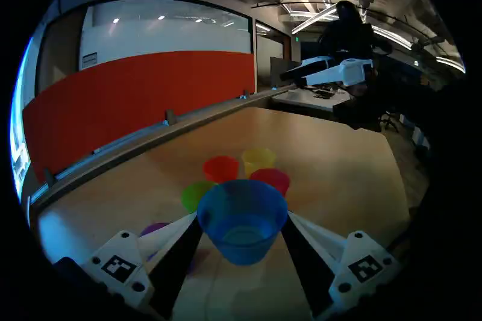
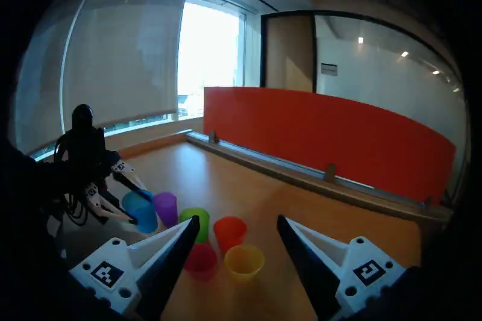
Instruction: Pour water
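Observation:
My left gripper (image 1: 241,218) is shut on a translucent blue cup (image 1: 242,224) with a little water in its bottom. Beyond it on the wooden table (image 1: 343,158) stand a green cup (image 1: 196,194), an orange cup (image 1: 220,168), a yellow cup (image 1: 258,160), a red cup (image 1: 272,179) and a purple cup (image 1: 154,229). In the right gripper view my right gripper (image 2: 237,222) hangs open and empty above the orange cup (image 2: 229,232), yellow cup (image 2: 243,261) and red cup (image 2: 200,259). The blue cup (image 2: 140,210) sits in the left gripper (image 2: 123,197) beside the purple cup (image 2: 165,208).
An orange partition (image 2: 337,134) with a metal rail runs along the table's far side. A person in dark clothes (image 1: 349,38) holds the right gripper (image 1: 331,72) past the far table end. A bright window (image 2: 208,56) lies beyond. Desks and a chair (image 1: 388,119) stand behind.

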### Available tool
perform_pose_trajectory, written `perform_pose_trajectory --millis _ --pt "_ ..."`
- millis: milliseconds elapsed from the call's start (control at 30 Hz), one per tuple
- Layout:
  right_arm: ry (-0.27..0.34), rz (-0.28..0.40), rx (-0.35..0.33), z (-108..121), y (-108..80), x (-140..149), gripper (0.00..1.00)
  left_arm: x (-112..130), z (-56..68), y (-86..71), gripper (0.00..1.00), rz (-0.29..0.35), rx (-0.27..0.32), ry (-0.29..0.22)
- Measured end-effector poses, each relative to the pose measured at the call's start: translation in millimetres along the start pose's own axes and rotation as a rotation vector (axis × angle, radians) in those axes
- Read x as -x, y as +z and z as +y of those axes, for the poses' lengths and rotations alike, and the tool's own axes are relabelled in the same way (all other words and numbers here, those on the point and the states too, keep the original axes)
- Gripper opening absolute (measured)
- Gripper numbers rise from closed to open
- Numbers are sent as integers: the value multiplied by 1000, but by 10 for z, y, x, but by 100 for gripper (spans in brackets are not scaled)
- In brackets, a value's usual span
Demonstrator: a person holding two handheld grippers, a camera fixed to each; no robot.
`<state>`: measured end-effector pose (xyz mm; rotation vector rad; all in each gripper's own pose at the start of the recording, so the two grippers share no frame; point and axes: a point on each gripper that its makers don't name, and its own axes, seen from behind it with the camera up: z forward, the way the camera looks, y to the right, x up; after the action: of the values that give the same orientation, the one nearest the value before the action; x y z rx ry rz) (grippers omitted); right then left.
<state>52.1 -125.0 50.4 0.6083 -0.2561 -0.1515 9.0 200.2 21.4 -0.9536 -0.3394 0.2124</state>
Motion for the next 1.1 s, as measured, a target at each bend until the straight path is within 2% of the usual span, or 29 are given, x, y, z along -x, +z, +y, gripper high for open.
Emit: perform_pose_trajectory --millis 467,667,867,1100 --pt "-7 14 -4 -41 11 -65 99 -424 -41 -291 86 128 -32 -6" --pt "-11 18 -6 -51 22 -86 99 -608 -6 -396 86 194 -24 -7" --pt "-13 22 -7 -56 26 -97 99 -741 21 -452 86 251 -22 -17" --pt "-18 26 -10 -66 25 -95 99 -851 -9 -515 86 280 -35 -19"
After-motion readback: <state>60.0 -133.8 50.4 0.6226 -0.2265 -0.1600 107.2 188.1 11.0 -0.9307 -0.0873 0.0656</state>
